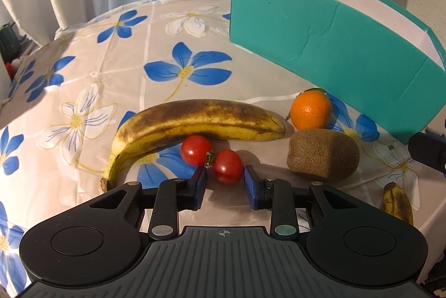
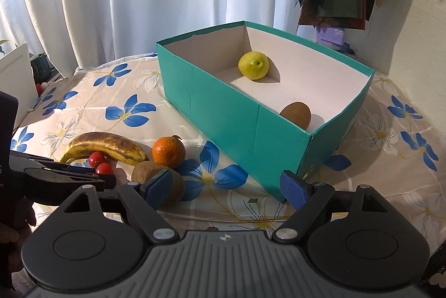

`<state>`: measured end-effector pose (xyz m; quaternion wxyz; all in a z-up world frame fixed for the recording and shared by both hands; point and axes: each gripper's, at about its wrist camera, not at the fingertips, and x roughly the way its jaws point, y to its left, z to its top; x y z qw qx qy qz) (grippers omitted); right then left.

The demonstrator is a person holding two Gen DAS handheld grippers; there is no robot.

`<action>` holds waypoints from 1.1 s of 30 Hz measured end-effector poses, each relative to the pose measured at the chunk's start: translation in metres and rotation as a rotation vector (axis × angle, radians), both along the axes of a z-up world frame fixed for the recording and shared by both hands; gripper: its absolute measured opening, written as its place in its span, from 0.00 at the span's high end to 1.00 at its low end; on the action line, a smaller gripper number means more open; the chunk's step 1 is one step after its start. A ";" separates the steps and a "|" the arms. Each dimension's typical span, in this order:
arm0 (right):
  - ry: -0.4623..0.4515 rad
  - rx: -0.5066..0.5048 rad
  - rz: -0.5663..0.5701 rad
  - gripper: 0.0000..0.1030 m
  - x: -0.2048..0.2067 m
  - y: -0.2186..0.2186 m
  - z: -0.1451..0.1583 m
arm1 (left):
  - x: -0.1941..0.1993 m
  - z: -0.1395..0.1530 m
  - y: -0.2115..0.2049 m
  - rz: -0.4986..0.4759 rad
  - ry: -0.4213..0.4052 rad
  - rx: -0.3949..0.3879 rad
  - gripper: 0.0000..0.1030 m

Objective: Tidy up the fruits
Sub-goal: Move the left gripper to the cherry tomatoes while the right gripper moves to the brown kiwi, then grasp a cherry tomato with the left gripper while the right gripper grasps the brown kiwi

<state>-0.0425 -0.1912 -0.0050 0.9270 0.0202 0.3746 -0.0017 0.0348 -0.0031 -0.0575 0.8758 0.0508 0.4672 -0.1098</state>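
Over floral tablecloth [image 1: 83, 69], left gripper [image 1: 225, 176] tilted down, jaws flanking tomato [image 1: 228, 166]

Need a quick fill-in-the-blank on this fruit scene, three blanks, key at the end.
1. The teal box holds a kiwi and a yellow-green ____.
2. The left gripper has its fingers on either side of a cherry ____.
3. The orange lies ____ the box.

Missing: pear; tomato; outside
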 end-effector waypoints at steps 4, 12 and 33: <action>0.003 0.000 0.008 0.18 -0.001 0.001 0.000 | 0.001 0.000 -0.001 0.003 0.000 -0.007 0.70; 0.005 0.003 0.024 0.18 0.000 0.003 0.000 | -0.010 0.011 0.005 -0.025 -0.012 -0.023 0.74; 0.120 0.020 0.249 0.27 0.054 0.060 -0.048 | -0.029 0.046 0.042 0.073 -0.068 -0.038 0.74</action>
